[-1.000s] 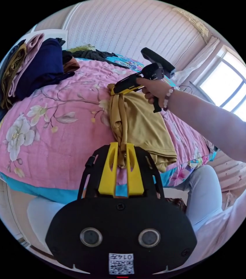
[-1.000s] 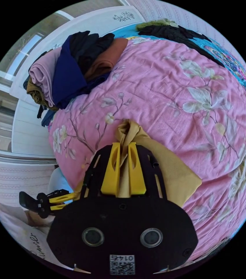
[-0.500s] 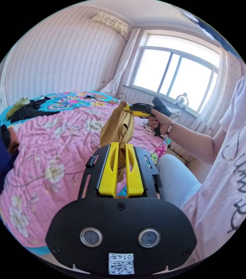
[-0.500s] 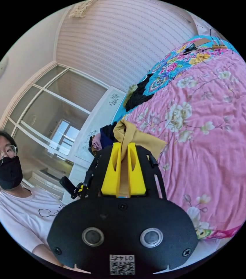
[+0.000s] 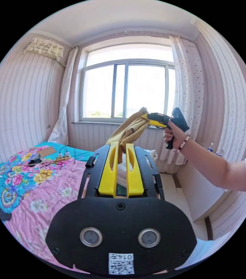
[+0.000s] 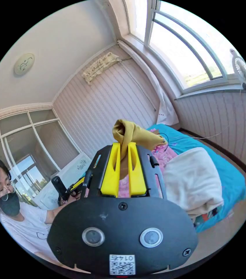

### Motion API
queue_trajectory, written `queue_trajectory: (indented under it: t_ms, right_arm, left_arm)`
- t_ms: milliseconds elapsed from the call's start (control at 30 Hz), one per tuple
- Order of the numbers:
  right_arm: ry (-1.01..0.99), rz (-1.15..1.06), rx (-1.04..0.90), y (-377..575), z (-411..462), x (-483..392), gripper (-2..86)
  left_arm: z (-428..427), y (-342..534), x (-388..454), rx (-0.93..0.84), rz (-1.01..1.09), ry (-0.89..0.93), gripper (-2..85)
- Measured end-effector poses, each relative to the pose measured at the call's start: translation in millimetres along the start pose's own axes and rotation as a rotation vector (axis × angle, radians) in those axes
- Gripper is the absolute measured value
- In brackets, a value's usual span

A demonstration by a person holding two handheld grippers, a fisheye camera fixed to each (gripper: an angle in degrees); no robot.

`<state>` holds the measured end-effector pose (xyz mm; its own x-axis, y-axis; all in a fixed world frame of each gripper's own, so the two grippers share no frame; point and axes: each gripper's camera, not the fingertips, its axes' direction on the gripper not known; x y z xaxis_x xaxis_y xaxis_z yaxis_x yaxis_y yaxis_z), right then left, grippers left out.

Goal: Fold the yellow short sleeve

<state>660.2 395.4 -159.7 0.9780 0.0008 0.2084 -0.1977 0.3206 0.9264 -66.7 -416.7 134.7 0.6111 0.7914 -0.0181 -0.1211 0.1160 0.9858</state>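
Bright daylight pours through the window (image 5: 127,88), panes blown out white. Walls curve hard at the fisheye edges, black corners all round. Focus is sharp; the window (image 6: 183,49) glares in the right gripper view too.

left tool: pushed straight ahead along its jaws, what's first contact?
Past the shirt it already grips, likely the wall under the window. The right tool sits just right of that line; depth is unclear.
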Motion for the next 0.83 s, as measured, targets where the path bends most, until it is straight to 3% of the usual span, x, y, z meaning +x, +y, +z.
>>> queue_trajectory:
  t_ms: [100,233,333,467,667,833]
  right_arm:
    - [0.245,0.176,-0.116,26,-32,63,6.9]
    - [0.282,0.305,-0.093,91,-85,93,7.7]
    - [0.222,0.268,-0.067,153,-120,72,7.2]
    - [0.188,0.249,-0.256,233,-117,15,6.4]
    - [0.030,0.046,-0.551,282,-37,-120,5.0]
    - [-0.220,-0.275,-0.797,287,70,-264,5.5]
  left_arm:
    - [62,37,11,-0.176,-0.102,0.081,7.3]
    - [76,96,27,-0.404,-0.136,0.094,8.7]
    - [22,143,42,-0.403,-0.060,0.104,8.3]
    - [-92,216,64,-0.424,-0.006,0.016,7.4]
    - [-269,307,99,-0.472,-0.241,-0.293,7.0]
    - [-399,363,125,-0.363,-0.450,-0.625,7.0]
